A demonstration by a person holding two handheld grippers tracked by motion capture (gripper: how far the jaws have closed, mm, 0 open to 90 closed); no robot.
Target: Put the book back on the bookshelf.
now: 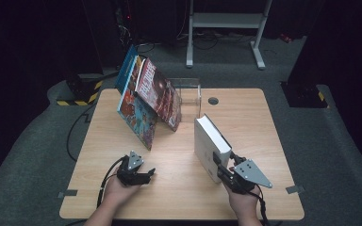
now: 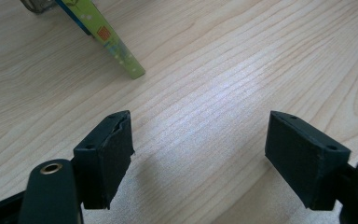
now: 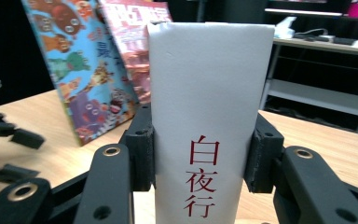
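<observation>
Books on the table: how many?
4: a white book upright in the right gripper, and three leaning books against the clear stand. More may hide behind.

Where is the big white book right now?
In the high view the white book stands upright on the right half of the table, to the right of the leaning colourful books. The right claw grips its spine.
</observation>
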